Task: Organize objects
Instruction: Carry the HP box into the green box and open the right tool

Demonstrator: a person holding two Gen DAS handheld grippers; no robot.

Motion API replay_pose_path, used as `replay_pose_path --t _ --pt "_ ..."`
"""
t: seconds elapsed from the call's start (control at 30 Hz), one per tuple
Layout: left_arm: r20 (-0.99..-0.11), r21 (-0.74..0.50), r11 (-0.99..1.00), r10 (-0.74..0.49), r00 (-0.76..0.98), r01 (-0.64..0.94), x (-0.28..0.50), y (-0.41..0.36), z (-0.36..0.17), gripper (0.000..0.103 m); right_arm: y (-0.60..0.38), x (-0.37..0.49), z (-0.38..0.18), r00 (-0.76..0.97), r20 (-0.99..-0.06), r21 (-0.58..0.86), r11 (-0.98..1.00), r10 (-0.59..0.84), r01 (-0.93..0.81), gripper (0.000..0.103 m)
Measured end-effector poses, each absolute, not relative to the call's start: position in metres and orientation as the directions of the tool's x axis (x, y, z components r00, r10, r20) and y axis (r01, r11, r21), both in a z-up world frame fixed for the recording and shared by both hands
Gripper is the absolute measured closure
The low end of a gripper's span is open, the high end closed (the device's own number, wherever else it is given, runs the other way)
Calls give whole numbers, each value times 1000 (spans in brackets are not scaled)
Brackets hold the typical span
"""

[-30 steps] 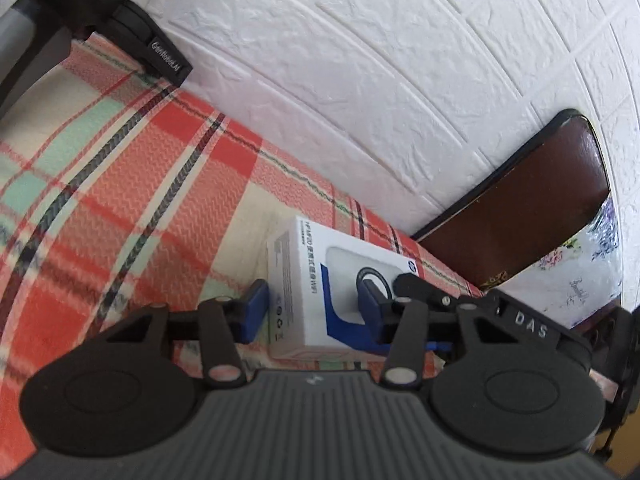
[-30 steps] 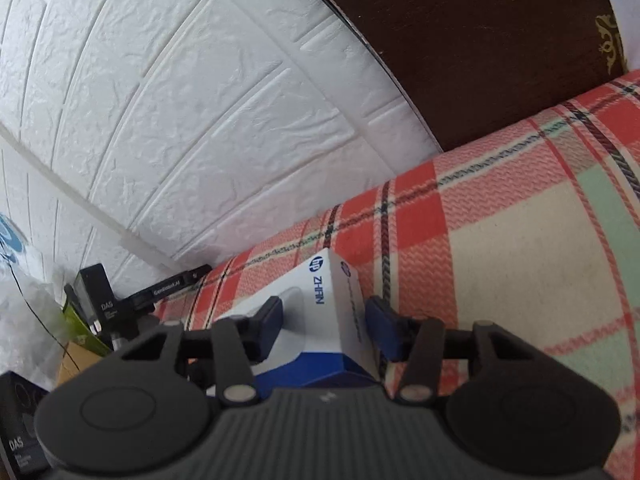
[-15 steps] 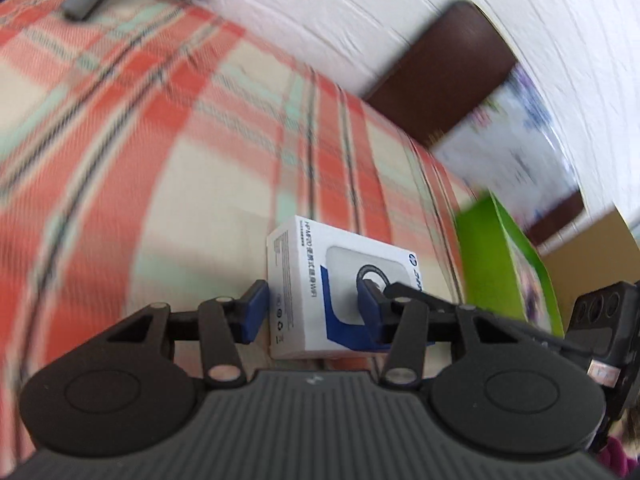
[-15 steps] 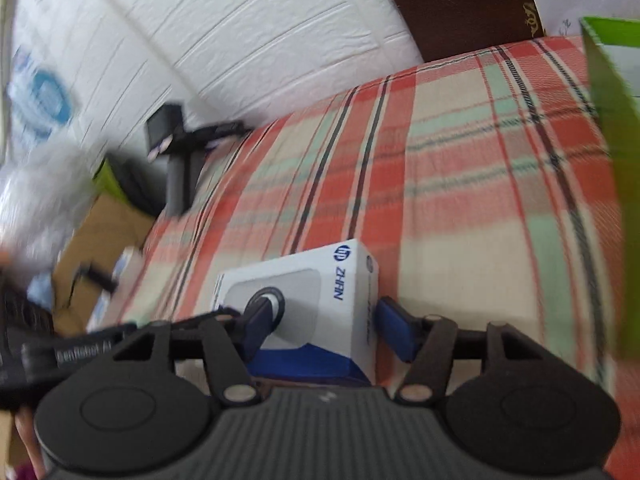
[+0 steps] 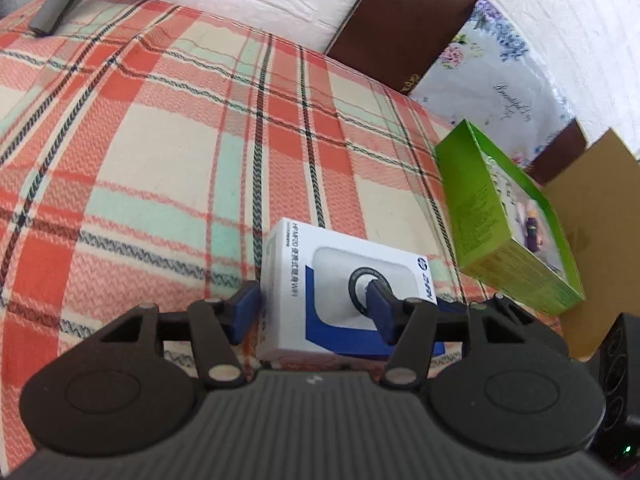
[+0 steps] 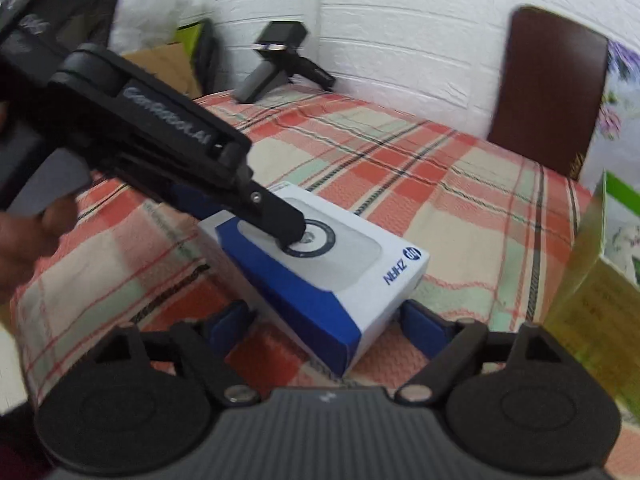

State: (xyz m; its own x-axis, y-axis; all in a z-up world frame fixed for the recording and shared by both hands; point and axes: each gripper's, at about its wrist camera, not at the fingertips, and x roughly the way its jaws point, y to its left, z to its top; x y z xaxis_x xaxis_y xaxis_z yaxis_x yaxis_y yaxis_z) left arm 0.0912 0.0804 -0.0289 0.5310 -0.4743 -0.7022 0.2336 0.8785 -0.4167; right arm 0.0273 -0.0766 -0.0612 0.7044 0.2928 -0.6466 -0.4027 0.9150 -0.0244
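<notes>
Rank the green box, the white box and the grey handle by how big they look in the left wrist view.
1. Green box: largest, though only slightly.
2. White box: nearly as big, but it sits nearer the camera, so that order is unsure.
3. Grey handle: smallest; it lies far back, so true size is unclear.

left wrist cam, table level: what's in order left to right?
Grey-handled black gripper device lying at the far left corner → white-and-blue HP product box between the left gripper's fingers → bright green windowed carton → brown cardboard box at the right edge.
</notes>
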Motion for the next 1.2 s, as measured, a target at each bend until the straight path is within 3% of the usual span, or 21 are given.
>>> replay_pose_path --t 0.13,0.33,0.63,0.7,0.8,0.87,1.03,1.2 --pt "-648 -352 871 -491 583 342 83 56 13 43 -95 17 -39 773 -568 -17 935 282 -354 21" --pt "-572 -316 799 -590 569 511 98 -30 56 43 -163 9 -2 891 -436 -85 979 130 -185 20" --pt "-581 -268 721 -650 489 639 136 -178 54 44 -280 32 2 897 -429 -78 994 -106 81 23" --pt "-590 -225 721 -636 498 655 143 -203 51 43 -301 39 -3 894 -425 -60 990 -143 130 24" --pt "-614 -64 780 -522 592 622 147 -231 45 43 -321 57 -13 876 -433 -54 976 -215 213 14" --pt "-622 16 810 -452 640 587 145 -233 43 43 -330 62 -20 854 -458 -30 965 -246 262 18" --pt "-610 113 834 -370 700 540 122 -215 47 35 -330 24 -22 883 -422 93 959 -206 268 18" --pt "-607 141 844 -340 719 518 97 -198 53 35 -317 -17 -15 902 -393 157 954 -178 257 18"
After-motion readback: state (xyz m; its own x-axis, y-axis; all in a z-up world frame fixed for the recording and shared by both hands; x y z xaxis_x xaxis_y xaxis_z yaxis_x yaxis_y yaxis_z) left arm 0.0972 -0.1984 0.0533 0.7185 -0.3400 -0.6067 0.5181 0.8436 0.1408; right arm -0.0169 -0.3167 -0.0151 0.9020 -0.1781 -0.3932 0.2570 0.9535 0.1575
